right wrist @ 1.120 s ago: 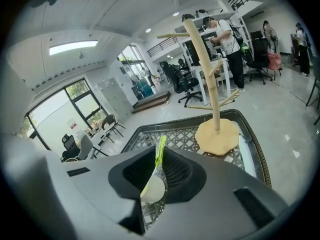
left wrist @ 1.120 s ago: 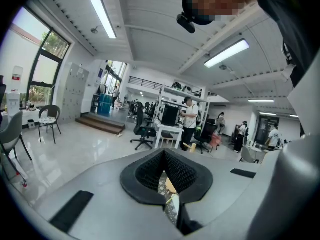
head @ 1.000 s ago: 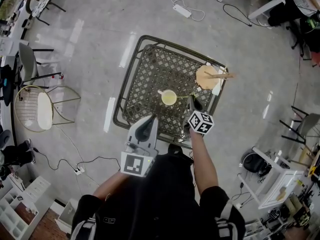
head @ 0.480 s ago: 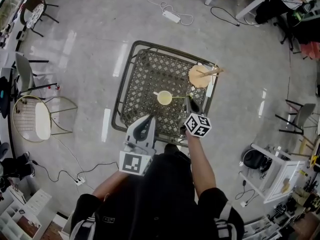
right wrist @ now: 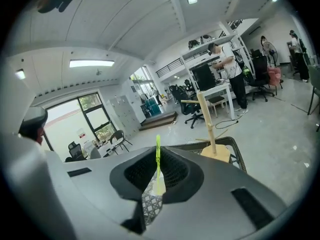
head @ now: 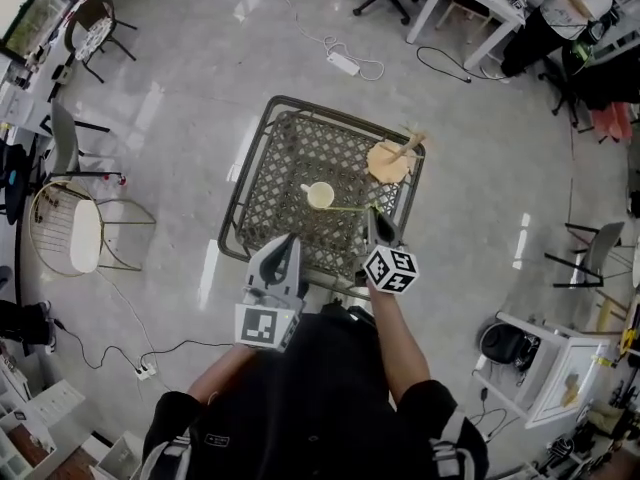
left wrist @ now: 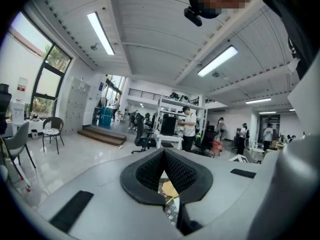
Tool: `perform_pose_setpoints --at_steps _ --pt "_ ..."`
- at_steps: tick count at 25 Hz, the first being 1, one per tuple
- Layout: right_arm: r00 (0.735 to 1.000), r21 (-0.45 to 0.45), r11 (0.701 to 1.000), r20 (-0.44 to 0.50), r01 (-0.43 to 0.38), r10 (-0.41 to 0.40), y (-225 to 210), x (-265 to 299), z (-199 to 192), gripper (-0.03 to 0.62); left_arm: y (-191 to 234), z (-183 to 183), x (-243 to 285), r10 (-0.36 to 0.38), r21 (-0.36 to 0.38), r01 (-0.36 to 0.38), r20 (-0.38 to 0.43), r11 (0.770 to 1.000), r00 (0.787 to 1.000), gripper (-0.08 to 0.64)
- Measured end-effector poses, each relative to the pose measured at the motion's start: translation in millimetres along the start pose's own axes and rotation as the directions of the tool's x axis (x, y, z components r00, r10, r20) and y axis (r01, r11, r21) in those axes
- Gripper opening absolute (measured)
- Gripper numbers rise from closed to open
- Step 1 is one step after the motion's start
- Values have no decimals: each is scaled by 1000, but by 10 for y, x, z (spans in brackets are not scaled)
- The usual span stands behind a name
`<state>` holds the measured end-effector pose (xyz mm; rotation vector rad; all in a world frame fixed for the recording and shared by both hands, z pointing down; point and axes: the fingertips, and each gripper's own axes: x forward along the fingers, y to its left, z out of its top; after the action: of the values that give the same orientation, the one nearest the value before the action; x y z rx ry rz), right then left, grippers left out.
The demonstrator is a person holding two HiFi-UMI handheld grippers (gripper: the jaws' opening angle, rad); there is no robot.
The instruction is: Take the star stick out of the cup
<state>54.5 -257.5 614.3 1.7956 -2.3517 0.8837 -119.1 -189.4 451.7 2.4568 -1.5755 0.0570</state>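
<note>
The right tool (head: 372,214) is clenched on the star stick (head: 347,209), whose long axis points from the tool tip left towards the cup (head: 320,196), now slightly farther off than a second ago.

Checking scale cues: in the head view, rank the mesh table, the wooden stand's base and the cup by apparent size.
1. mesh table
2. wooden stand's base
3. cup
Both sit on the table, so nearness hardly matters.

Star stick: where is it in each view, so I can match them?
Head view: star stick slants between cup and right gripper.
Left gripper view: thin green sliver low in the jaw gap, probably it.
Right gripper view: star stick upright, pinched.
Shared landmark: wooden peg stand, in all three.
</note>
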Motion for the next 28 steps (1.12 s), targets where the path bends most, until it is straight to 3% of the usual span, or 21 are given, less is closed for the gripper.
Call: perform_pose_setpoints --at_steps 8,13,21,28 --pt "995 -121 988 23 -97 101 202 -822 228 21 -610 -57 -581 115 24 -116 17 993 993 15" --pt "990 -189 973 29 -129 137 334 -1271 345 21 -883 -56 -897 148 26 -150 60 988 987 15" --pt "989 -229 965 46 -128 142 546 -1887 406 21 -1119 51 -1206 138 31 -141 87 990 987 15" --pt "988 -246 963 78 -109 132 811 -2174 513 21 -1022 112 -1245 107 32 -110 85 993 991 15"
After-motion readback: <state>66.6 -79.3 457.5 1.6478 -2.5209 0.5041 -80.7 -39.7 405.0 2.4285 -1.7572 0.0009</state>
